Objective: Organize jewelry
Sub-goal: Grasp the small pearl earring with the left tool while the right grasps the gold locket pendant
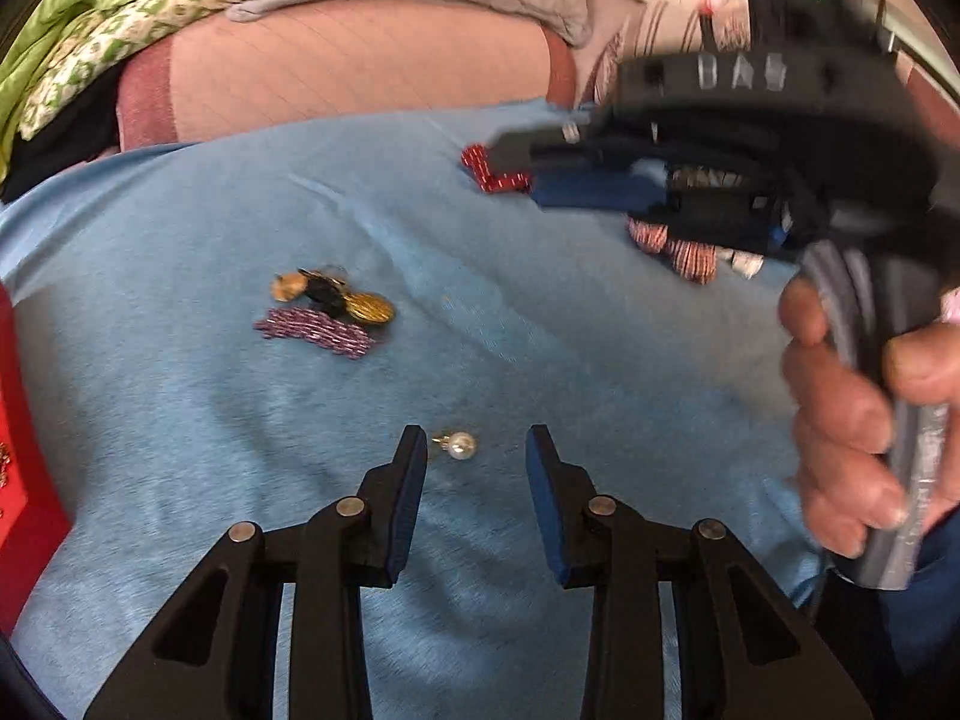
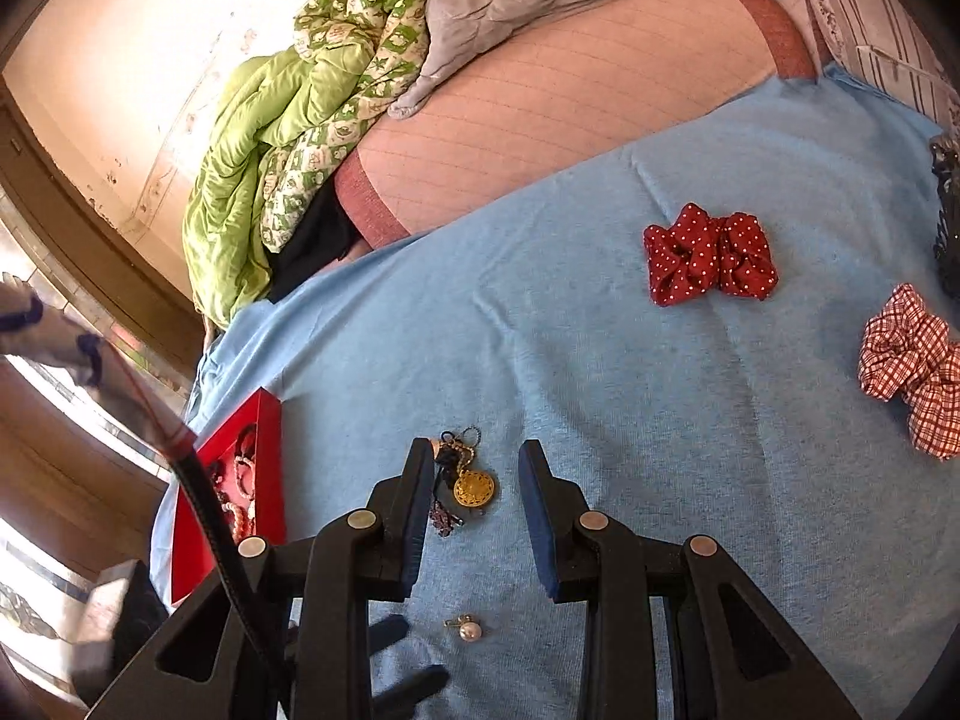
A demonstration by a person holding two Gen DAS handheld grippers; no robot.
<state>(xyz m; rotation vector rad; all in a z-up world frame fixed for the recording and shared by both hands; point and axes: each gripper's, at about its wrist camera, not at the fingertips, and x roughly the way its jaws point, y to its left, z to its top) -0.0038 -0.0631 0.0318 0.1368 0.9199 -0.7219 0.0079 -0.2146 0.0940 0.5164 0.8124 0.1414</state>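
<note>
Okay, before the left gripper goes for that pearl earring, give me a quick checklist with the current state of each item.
1. Left gripper open, nothing between its pads: ok.
2. Pearl earring lying alone on the blue cloth, just ahead of the fingertips: ok.
3. Earring centred in the gap: not ok, it sits nearer one finger.
4. Right gripper empty and off the earring: ok, it hangs over the gold pendant cluster.
5. Red box open to receive it: ok, jewelry already inside.
6. Height of the left fingertips above the cloth: cannot tell.
</note>
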